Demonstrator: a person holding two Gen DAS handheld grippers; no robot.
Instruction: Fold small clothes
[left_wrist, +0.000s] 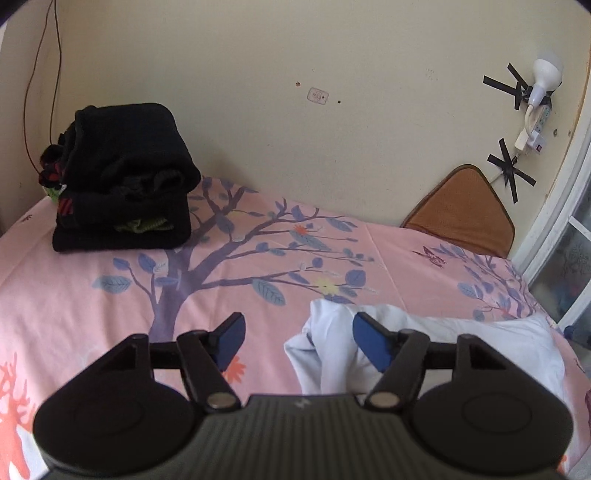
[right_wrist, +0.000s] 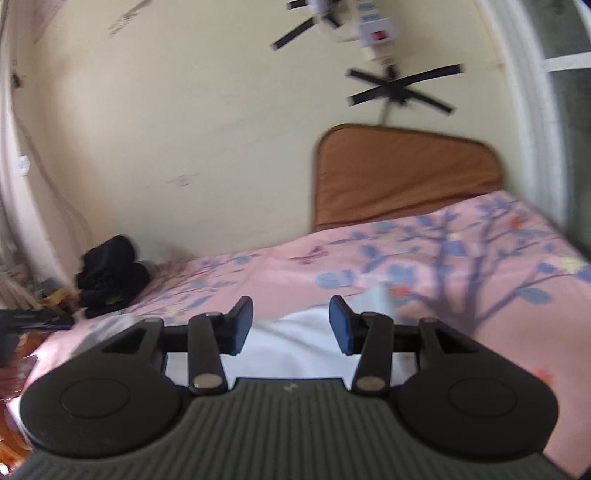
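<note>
Left gripper (left_wrist: 299, 339) stands with its jaws apart and nothing clamped. In the left wrist view, the white garment (left_wrist: 443, 343) lies rumpled on the pink bedsheet (left_wrist: 92, 314), toward the bed's right edge. A raised fold of it sits beside the right blue pad (left_wrist: 371, 345), which shows in front of the cloth; I cannot tell whether pad and cloth touch. The gap between the pads shows mostly bare sheet. A stack of dark folded clothes (left_wrist: 122, 184) stands near the bed's far left corner, well apart from my gripper.

Right gripper (right_wrist: 291, 325) also has its jaws apart, empty. The right wrist view is blurred. The white garment (right_wrist: 295, 343) lies flat on the sheet directly below and between the fingers, running back under the gripper body. The dark stack (right_wrist: 110, 277) shows far off at the left, by the wall. A brown cushion (right_wrist: 402, 173) leans on the wall at the bed's far edge.

Risk assessment:
- Left side: closing from this position likely catches only the fold's peak or nothing, because the cloth sits off-centre.
- Either side: pinching too deep could gather the bedsheet with the garment.
- Uneven grips would skew the fold line.
</note>
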